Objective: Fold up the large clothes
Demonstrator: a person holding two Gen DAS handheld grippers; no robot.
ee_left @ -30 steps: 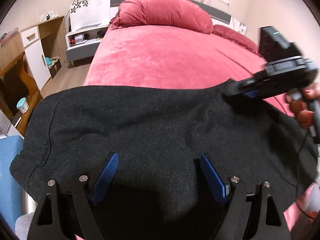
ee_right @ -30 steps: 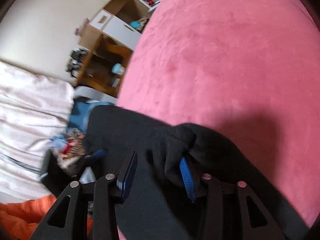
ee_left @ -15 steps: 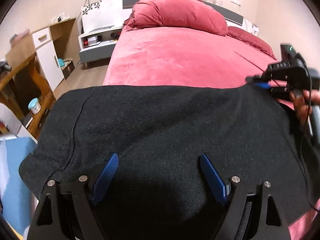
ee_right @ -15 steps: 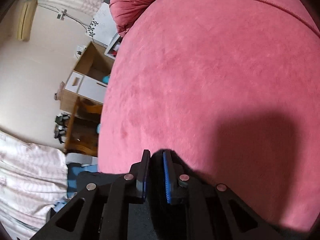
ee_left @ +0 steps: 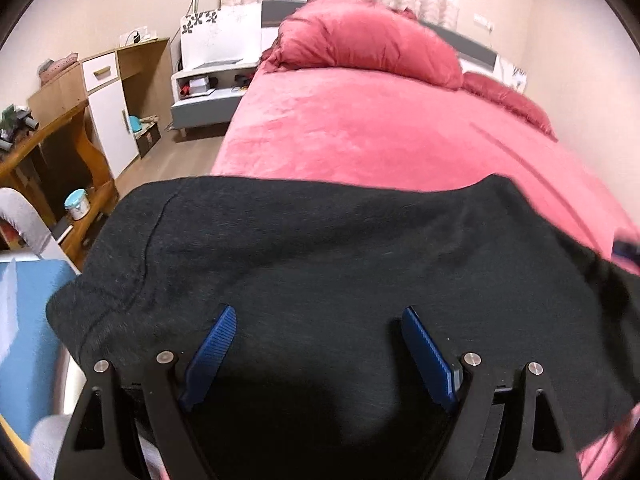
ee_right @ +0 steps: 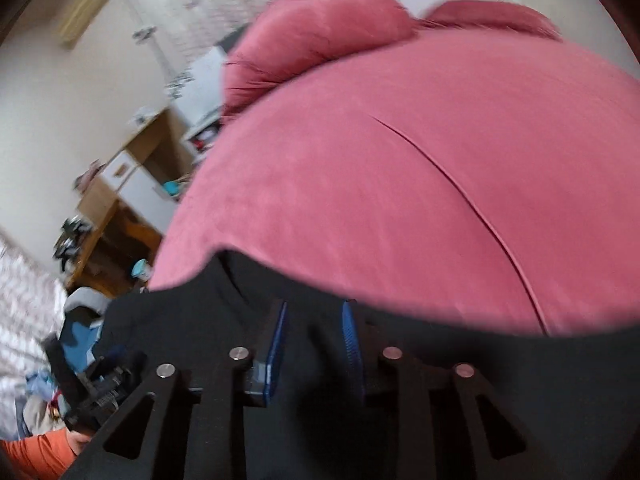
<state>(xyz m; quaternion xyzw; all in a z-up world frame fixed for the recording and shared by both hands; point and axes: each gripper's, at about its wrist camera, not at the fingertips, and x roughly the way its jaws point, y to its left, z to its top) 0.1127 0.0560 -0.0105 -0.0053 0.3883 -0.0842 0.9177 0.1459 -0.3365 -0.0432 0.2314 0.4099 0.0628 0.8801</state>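
Note:
A large black knit garment (ee_left: 320, 256) lies spread over the near end of the pink bed (ee_left: 380, 132). My left gripper (ee_left: 316, 324) is open just above the garment's near part, with blue pads (ee_left: 212, 344) wide apart and nothing between them. In the right wrist view the same garment (ee_right: 400, 380) fills the bottom of the frame. My right gripper (ee_right: 314, 328) hangs over it with its blue pads (ee_right: 352, 336) a small gap apart and no cloth pinched between them. That view is blurred by motion.
A red quilt (ee_left: 368, 40) is piled at the head of the bed. A wooden desk (ee_left: 52, 152) and a white cabinet (ee_left: 116, 116) stand to the left across bare floor. A bedside unit (ee_left: 208, 92) is beyond. Blue cloth (ee_left: 24, 320) lies at the near left.
My right gripper let go of the garment's far right corner, opened a little and pulled back toward me. The garment's far edge now lies flat on the bed. My left gripper stayed open.

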